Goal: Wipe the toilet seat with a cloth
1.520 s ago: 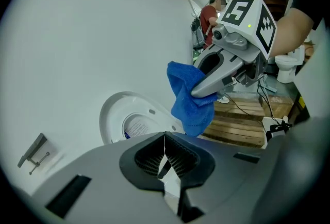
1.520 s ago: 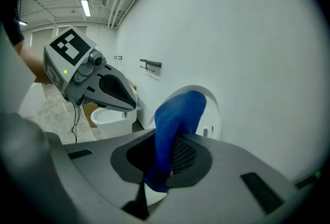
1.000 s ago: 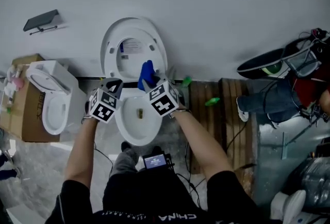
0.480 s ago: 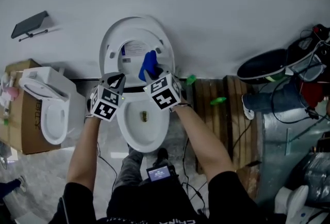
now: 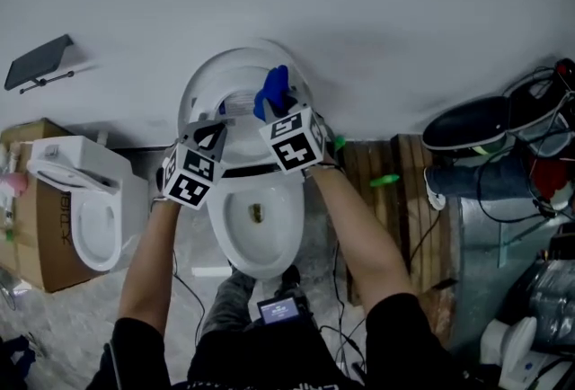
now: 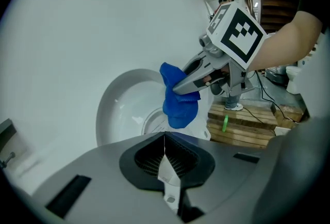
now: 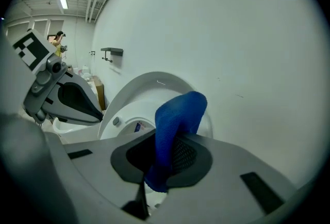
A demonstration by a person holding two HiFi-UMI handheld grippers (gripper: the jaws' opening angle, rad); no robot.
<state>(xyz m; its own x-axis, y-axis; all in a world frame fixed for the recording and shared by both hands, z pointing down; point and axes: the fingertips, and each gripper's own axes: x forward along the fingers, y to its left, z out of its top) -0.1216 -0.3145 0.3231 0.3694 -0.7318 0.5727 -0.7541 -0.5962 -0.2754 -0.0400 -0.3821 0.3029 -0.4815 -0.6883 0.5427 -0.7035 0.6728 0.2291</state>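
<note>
The white toilet stands against the wall with its lid (image 5: 235, 78) raised and its bowl (image 5: 257, 219) open below me. My right gripper (image 5: 275, 108) is shut on a blue cloth (image 5: 272, 92), held up at the raised lid's upper right. In the right gripper view the cloth (image 7: 175, 125) sticks up from between my jaws (image 7: 159, 166) in front of the lid (image 7: 154, 86). My left gripper (image 5: 216, 126) is shut and empty, just left of the right one over the back of the bowl. The left gripper view shows its closed jaws (image 6: 164, 158), with the cloth (image 6: 178, 98) ahead.
A second toilet (image 5: 85, 199) and a cardboard box (image 5: 31, 199) stand at the left. A wooden pallet (image 5: 395, 199) with a green object (image 5: 382, 180) lies right of the bowl. Bags and cables (image 5: 490, 132) crowd the far right. A small shelf (image 5: 38, 63) hangs on the wall.
Both grippers have moved away from me toward the wall, from over the bowl's back to the raised lid. The blue cloth went with the right gripper, higher up the lid.
</note>
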